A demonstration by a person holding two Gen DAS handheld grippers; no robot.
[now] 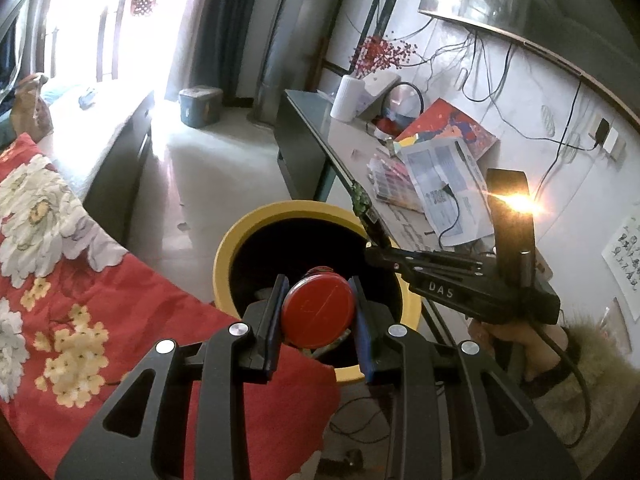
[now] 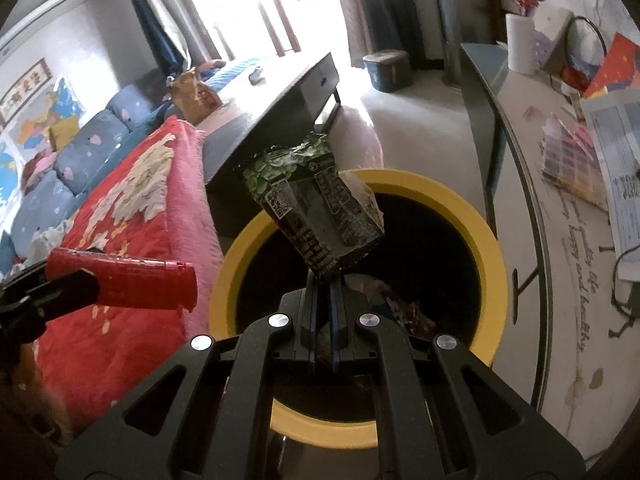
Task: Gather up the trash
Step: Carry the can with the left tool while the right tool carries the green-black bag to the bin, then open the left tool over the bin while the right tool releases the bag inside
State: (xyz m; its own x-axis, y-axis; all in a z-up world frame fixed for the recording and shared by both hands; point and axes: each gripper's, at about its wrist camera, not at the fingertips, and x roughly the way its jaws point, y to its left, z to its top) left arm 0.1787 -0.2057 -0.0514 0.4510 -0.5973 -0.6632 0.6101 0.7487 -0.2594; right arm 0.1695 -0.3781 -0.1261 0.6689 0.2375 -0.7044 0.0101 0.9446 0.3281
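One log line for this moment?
left gripper: holds red can | right gripper: holds wrapper | both over yellow bin

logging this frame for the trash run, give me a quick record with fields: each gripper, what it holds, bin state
left gripper: shut on red bottle, held above the bin
right gripper: shut on green snack wrapper, over the bin mouth
bin: yellow rim, black liner, some trash already inside
beside bin: red floral blanket

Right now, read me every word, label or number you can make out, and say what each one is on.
"DAS": on the right gripper body.
"happy and healthy life": script on the table top, partly legible.
Wrapper print and QR code: too small.
Papers, wall sheet: blurred.
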